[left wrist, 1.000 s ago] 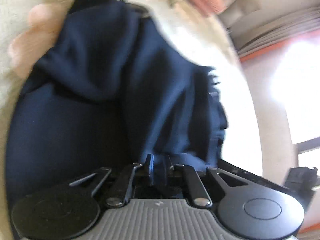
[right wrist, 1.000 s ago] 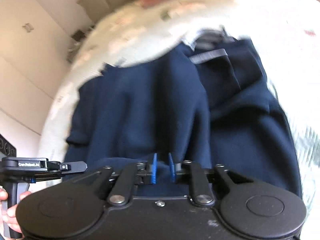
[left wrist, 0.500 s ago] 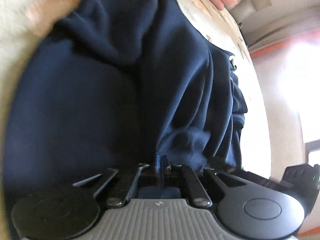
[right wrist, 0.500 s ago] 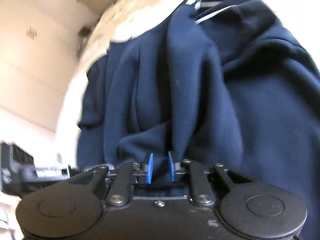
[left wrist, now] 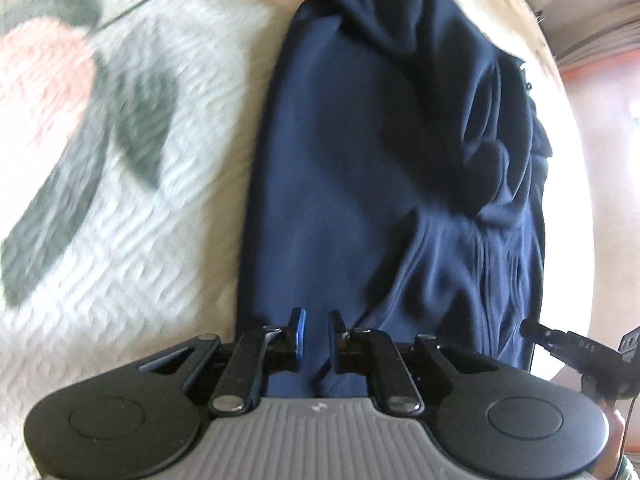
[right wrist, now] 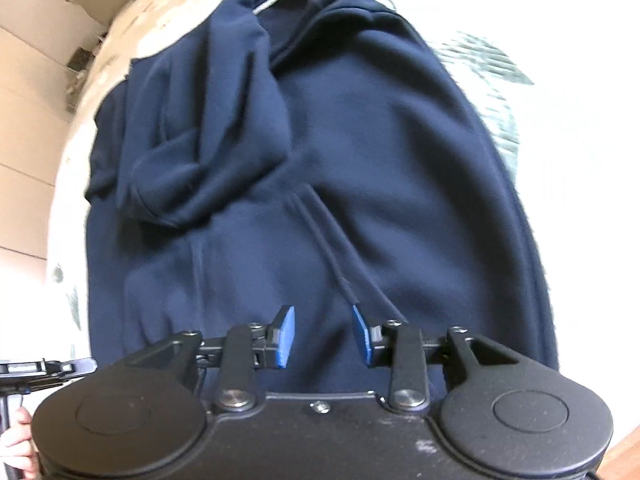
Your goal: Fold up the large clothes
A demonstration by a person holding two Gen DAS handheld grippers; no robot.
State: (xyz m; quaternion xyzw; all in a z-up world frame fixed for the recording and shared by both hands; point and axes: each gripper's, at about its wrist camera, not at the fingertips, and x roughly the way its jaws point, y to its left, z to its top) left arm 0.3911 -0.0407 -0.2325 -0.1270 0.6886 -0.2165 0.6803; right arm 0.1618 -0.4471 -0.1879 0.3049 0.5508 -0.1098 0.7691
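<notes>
A navy hoodie point(right wrist: 320, 152) lies on a floral quilted bedspread point(left wrist: 120, 208), already gathered into a long narrow panel, with one sleeve point(right wrist: 208, 132) folded across its chest and the drawstring point(right wrist: 332, 256) trailing down. The right gripper point(right wrist: 323, 334) hovers over the near hem with fingers parted wide and empty. The left gripper point(left wrist: 316, 330) sits over the hem with only a narrow gap, apparently gripping nothing. The lengthwise folds look done; folding crosswise into a compact bundle seems to remain.
</notes>
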